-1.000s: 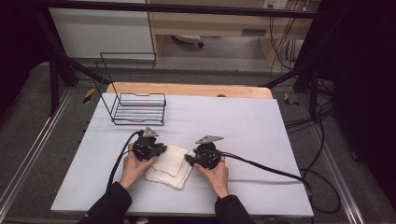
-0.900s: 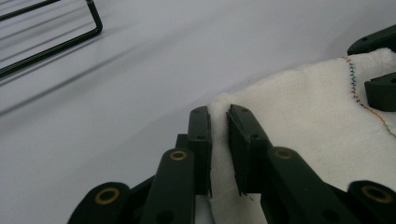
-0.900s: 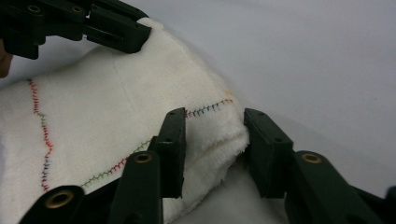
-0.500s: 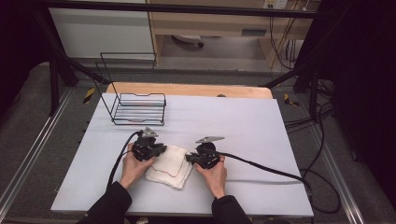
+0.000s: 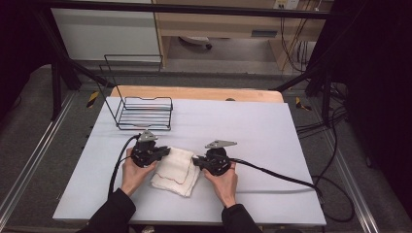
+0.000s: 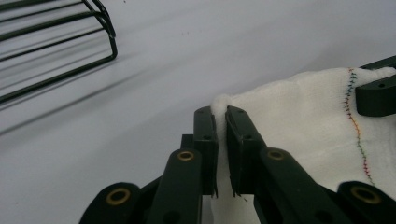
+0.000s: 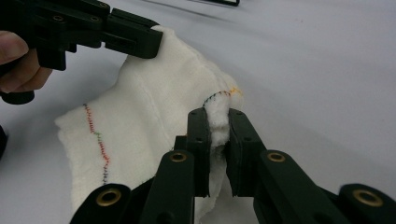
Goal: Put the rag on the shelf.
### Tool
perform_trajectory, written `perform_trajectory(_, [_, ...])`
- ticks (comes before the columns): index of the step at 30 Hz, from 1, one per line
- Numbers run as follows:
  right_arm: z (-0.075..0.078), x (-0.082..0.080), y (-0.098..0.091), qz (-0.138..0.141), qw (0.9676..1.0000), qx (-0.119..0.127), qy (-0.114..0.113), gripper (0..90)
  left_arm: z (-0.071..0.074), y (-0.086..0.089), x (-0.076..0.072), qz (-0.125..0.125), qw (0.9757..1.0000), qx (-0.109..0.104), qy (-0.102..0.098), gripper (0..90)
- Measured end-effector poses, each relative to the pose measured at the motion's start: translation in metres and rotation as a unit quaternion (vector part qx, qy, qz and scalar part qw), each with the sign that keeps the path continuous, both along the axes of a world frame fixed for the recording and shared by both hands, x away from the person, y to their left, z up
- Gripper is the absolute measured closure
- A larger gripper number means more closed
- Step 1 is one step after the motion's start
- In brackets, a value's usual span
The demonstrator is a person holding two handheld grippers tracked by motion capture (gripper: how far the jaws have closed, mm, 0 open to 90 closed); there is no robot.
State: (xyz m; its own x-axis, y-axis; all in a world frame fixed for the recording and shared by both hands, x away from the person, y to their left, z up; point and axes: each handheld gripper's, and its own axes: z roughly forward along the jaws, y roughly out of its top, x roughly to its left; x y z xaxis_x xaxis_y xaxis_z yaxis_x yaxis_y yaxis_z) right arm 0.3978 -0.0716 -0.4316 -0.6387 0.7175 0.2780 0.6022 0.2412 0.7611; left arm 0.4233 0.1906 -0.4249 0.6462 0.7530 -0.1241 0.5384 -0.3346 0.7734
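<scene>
A folded white cloth [image 5: 175,170] with coloured stitching lies on the pale table [image 5: 252,126]. In the high view my left gripper [image 5: 167,151] pinches its far left corner and my right gripper [image 5: 195,161] pinches its right edge. In the left gripper view the left gripper [image 6: 222,112] is shut on a fold of the cloth [image 6: 303,121]. The right gripper view has the right gripper [image 7: 217,116] shut on a bunched corner of the cloth [image 7: 149,107], and its jaws have just been closing on it. The left gripper [image 7: 135,39] also appears there, holding the far corner.
A black wire basket [image 5: 144,114] stands at the table's far left, and its bars [image 6: 56,51] lie just beyond the left gripper. A wooden board [image 5: 194,92] runs along the far edge. The right gripper's cable [image 5: 277,174] trails off to the right.
</scene>
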Motion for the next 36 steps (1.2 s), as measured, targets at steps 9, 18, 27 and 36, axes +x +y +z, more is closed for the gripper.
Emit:
perform_trajectory(9, [0.018,-0.007,0.004,0.008,0.9992,0.014,-0.036,81.2,0.020,0.014,-0.015,0.005,0.9991,-0.021,-0.037,83.0])
perform_trajectory(18, [0.032,-0.011,0.003,0.010,0.9969,0.030,-0.072,81.3,0.035,0.020,-0.024,0.005,0.9964,-0.048,-0.070,83.0])
perform_trajectory(27, [0.047,-0.017,0.003,0.014,0.9929,0.039,-0.112,81.3,0.046,0.024,-0.032,0.011,0.9934,-0.066,-0.093,83.0])
perform_trajectory(36, [0.065,-0.021,0.011,0.022,0.9886,0.035,-0.145,81.3,0.057,0.033,-0.038,0.020,0.9895,-0.085,-0.115,83.0])
